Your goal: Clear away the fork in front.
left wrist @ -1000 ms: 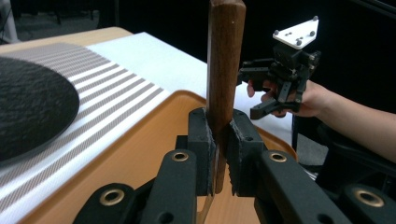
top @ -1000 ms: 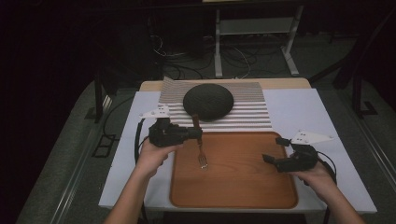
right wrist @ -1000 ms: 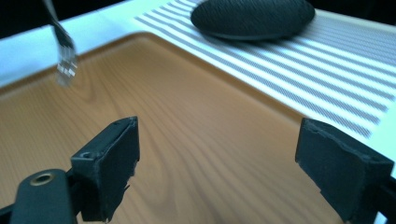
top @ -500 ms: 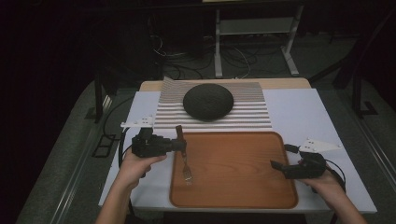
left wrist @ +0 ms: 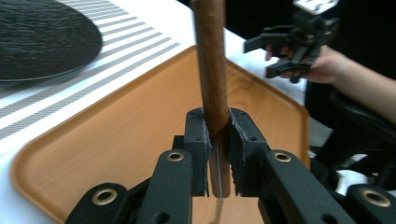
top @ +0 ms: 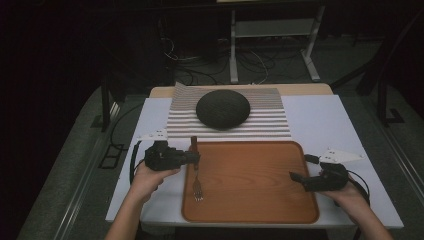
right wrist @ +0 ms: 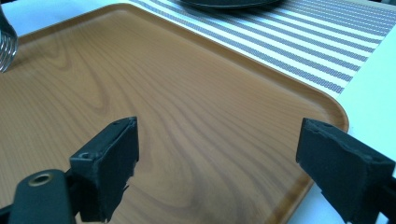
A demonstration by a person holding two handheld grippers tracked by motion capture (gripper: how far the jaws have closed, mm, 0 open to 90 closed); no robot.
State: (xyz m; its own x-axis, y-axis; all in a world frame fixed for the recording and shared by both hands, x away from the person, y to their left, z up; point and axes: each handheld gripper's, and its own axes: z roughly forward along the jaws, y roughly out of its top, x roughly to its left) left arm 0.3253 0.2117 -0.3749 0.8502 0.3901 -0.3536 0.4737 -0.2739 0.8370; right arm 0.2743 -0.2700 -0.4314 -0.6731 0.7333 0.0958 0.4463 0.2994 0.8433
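Observation:
A fork (top: pixel 197 186) with a brown wooden handle (left wrist: pixel 211 70) stands steeply over the left edge of the orange wooden tray (top: pixel 260 200), tines down by the tray floor. My left gripper (top: pixel 194 158) is shut on the handle's lower end; its jaws have just been opening a little, and both pads (left wrist: pixel 196 140) still touch the wood. My right gripper (top: pixel 302 167) hovers open at the tray's right edge with nothing between its jaws (right wrist: pixel 219 158). It also shows far off in the left gripper view (left wrist: pixel 259 58). The fork tines (right wrist: pixel 7 44) peek in at the right gripper view's left edge.
A dark round plate (top: pixel 222 109) lies on a grey-and-white striped mat (top: pixel 270 125) behind the tray. A white cloth (top: pixel 320 120) covers the table. Cables and metal stand legs (top: pixel 235 60) lie on the dark floor beyond.
My left hand has carried the fork left and toward the near side, from the tray's inner left part to its left edge, and lowered it. The right hand has barely shifted.

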